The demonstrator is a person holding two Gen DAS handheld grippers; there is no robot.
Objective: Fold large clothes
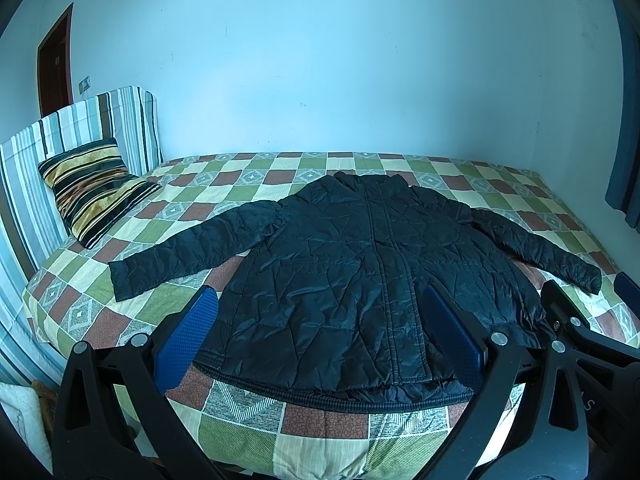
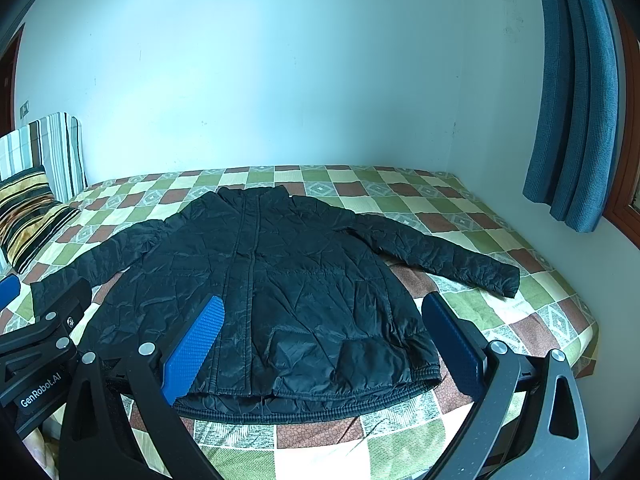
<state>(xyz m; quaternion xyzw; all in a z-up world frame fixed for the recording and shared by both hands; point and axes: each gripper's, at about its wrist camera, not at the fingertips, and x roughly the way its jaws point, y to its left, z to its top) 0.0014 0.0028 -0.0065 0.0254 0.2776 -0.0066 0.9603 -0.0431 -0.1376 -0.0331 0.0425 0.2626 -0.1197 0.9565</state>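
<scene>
Black quilted jacket (image 1: pixel 352 280) on green, cream and brick-red checked bedspread (image 1: pixel 280 432); striped pillow (image 1: pixel 92 188); blue curtain (image 2: pixel 576 120).

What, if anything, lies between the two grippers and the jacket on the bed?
Nothing visible. The jacket lies spread flat on the bed, with both the left gripper and right gripper open just short of its hem. The pillow sits well aside.

Jacket (image 2: pixel 256 292) flat (unfolded) on bed (image 2: pixel 520 280).
</scene>
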